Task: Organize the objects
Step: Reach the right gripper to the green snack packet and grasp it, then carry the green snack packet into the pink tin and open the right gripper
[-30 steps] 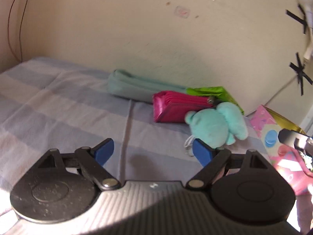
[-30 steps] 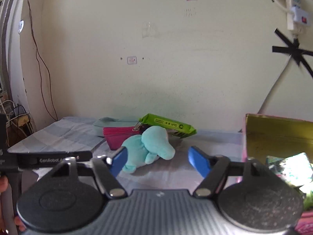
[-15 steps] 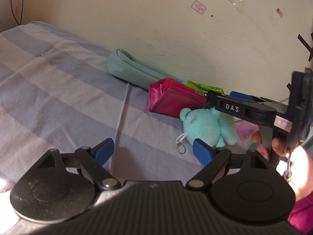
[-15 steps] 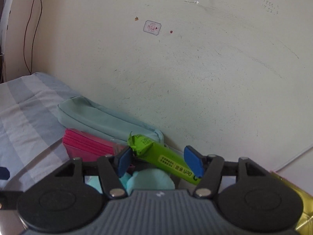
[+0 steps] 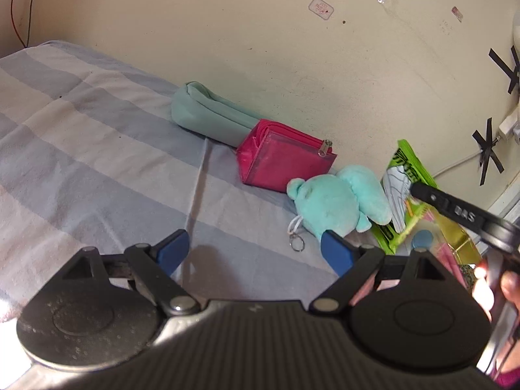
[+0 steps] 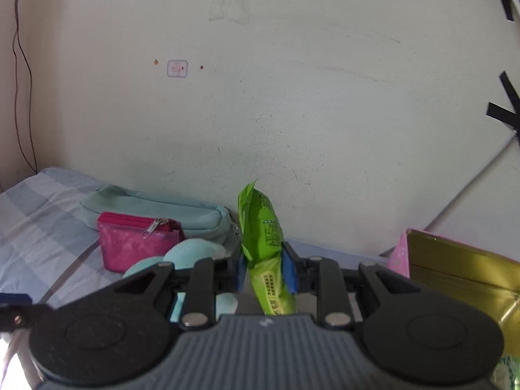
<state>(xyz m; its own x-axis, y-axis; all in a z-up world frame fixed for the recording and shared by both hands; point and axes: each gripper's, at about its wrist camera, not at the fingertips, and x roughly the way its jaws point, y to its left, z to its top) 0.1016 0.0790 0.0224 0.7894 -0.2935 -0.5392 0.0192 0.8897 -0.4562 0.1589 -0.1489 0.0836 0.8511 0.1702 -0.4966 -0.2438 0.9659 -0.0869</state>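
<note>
Right gripper [image 6: 266, 271] has just closed on green packet [image 6: 261, 227].

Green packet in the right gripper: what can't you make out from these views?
- Green packet: lower end hidden behind the right gripper body, right wrist view; print too small to read.
- Gold box: cut off by the right edge; contents unseen.
- Plush toy: face turned away, left wrist view.

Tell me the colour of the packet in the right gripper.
Bright green packet with dark print, clearest in the right wrist view.
</note>
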